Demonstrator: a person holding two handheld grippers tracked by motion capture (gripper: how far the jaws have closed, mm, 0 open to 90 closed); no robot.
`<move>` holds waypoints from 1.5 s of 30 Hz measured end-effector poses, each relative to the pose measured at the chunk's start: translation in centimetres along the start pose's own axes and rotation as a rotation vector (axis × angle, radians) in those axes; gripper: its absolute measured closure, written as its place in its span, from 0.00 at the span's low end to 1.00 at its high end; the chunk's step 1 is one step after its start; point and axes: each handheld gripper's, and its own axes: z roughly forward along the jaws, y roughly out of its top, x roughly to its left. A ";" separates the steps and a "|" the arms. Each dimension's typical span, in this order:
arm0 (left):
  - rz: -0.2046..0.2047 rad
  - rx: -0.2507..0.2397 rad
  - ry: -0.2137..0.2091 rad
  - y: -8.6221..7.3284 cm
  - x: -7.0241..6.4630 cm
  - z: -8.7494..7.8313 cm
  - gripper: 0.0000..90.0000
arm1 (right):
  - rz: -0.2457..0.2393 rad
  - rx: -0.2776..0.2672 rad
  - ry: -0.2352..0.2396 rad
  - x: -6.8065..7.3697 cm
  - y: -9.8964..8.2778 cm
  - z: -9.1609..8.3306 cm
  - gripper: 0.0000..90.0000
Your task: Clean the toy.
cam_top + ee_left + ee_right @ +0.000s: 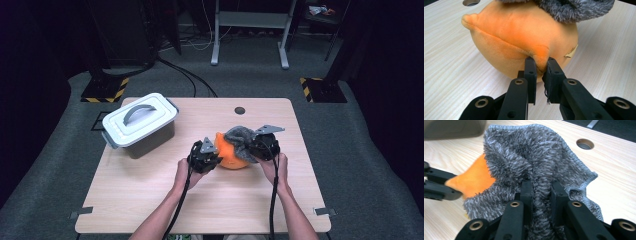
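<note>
An orange plush toy (231,154) rests near the middle of the table, with a fuzzy grey cloth (240,136) draped over its top. In the left gripper view my left gripper (540,65) is shut on a fold of the orange plush toy (519,35), and the grey cloth (574,8) hangs over its upper edge. In the high view that left gripper (212,155) sits at the toy's left side. My right gripper (541,188) is shut on a bunched ridge of the grey cloth (529,157), with the orange toy (474,181) peeking out at the left. The right gripper (253,148) is at the toy's right side.
A grey lidded box with a handle (140,121) stands at the table's back left. A round cable hole (240,110) lies behind the toy. The wooden table (150,200) has bare room in front, where both forearms come in.
</note>
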 end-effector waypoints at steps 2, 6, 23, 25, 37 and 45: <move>0.001 0.000 -0.001 0.0 0.0 0.0 0.90 | 0.005 0.001 -0.006 -0.4 -0.3 -0.1 0.84; 0.002 -0.001 0.001 -0.1 0.1 0.0 0.90 | 0.042 0.010 -0.014 -1.1 -0.9 -0.2 0.84; -0.007 -0.003 -0.008 -0.2 0.0 0.1 0.89 | 0.135 0.058 -0.030 -3.5 -4.3 0.7 0.84; -0.004 -0.001 -0.006 -0.2 0.1 0.1 0.89 | 0.137 0.070 -0.030 -3.7 -4.7 0.9 0.84; -0.017 0.001 -0.004 -0.4 0.3 0.1 0.89 | 0.160 0.171 -0.050 -4.2 -6.6 3.4 0.84; -0.016 -0.001 -0.003 -0.5 0.4 0.0 0.89 | 0.181 0.117 -0.070 -4.9 -5.4 0.9 0.84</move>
